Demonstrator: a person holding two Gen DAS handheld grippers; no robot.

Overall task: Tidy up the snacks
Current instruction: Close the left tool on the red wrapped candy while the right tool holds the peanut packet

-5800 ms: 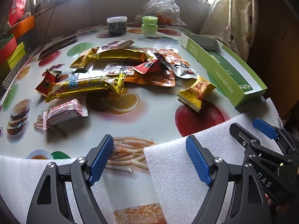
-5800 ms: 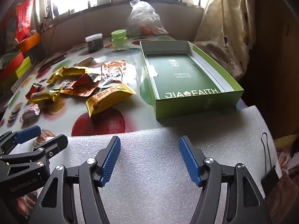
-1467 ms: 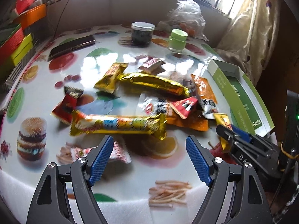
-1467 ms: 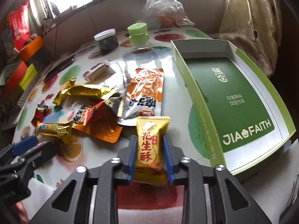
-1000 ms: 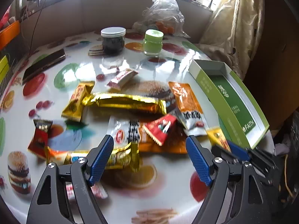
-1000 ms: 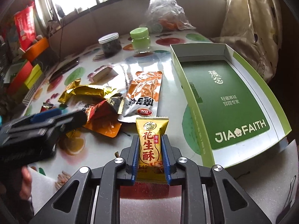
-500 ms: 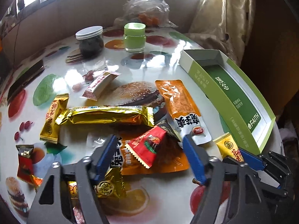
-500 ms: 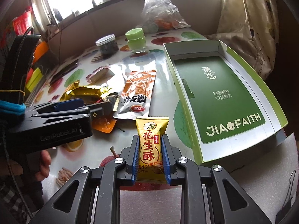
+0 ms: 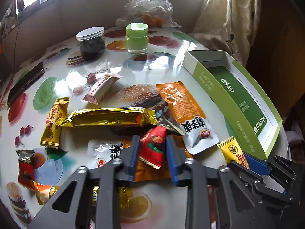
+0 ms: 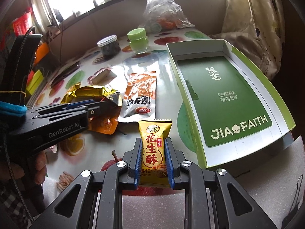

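My left gripper point(image 9: 152, 148) is shut on a red snack packet point(image 9: 153, 146) in the pile on the table. Around it lie a long gold bar point(image 9: 108, 117), an orange-and-white pouch point(image 9: 187, 114), a yellow peanut-crisp packet point(image 9: 54, 120) and a pink-white bar point(image 9: 101, 89). My right gripper point(image 10: 154, 156) is shut on a yellow peanut-crisp packet point(image 10: 154, 148), held above the table just left of the open green box point(image 10: 228, 99), whose rim also shows in the left wrist view point(image 9: 225, 95). The box holds no snacks.
A dark jar with a white lid point(image 9: 92, 42), a green jar point(image 9: 136, 38) and a clear plastic bag point(image 9: 150, 5) stand at the back. A black phone point(image 9: 24, 82) lies at the far left. White foam point(image 10: 171, 206) covers the near table edge.
My left gripper has dropped forward into the pile and closed on the red packet. My right gripper still holds the yellow packet and has shifted slightly toward the box.
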